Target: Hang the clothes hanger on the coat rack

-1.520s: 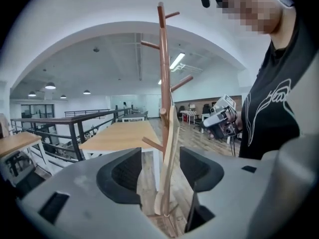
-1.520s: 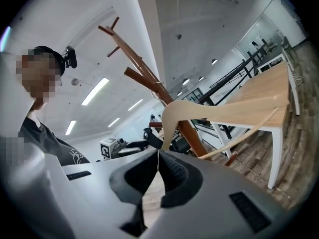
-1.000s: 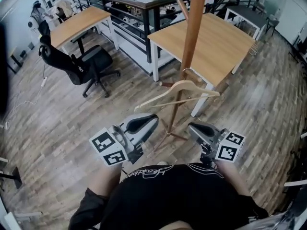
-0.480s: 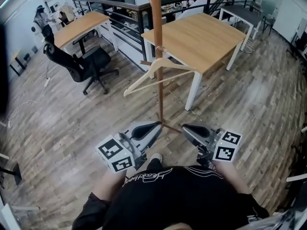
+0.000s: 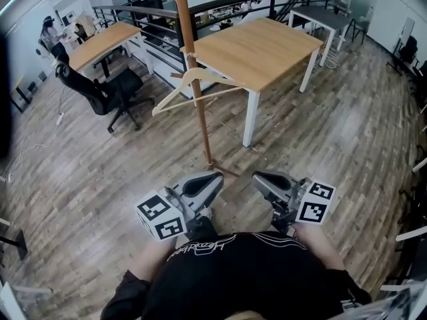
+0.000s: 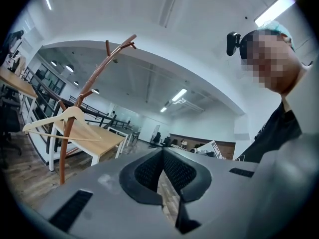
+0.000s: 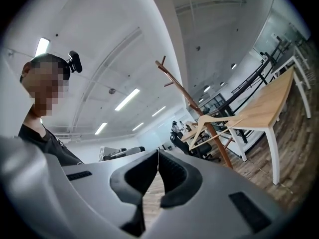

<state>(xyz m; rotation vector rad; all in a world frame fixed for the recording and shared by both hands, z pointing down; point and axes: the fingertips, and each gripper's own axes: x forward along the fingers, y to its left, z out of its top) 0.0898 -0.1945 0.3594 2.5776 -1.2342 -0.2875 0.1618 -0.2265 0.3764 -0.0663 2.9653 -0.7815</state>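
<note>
Both tools shut and empty; left tool (image 5: 208, 179) has its pads pressed flat together with nothing between them, and the right tool (image 5: 262, 179) is the same; both sit low, close to my body, well apart from the rack.

Clothes hanger (image 5: 194, 85) is already on the coat rack (image 5: 201, 129); its hook sits over a short peg partway up the pole, arms spread to either side of the pole, crossbar roughly level with a slight tilt; nothing hangs from it; the rack's feet stand on the wood floor (image 5: 87, 179), just in front of a table's near corner; task looks done to me.

Handling, my read: bare wooden hanger, so light and stiff; it won't flex or crush under the pads; the smooth finish is probably a bit slippery; it hangs from one point, so I expect it to swing or rotate if nudged.

If I have to take it again, I'd clamp one arm close to the neck, near the hook; that keeps it balanced; the thin crossbar is a poorer hold, likely to twist in the pads; lift the hook clear of the peg before pulling away.
</note>
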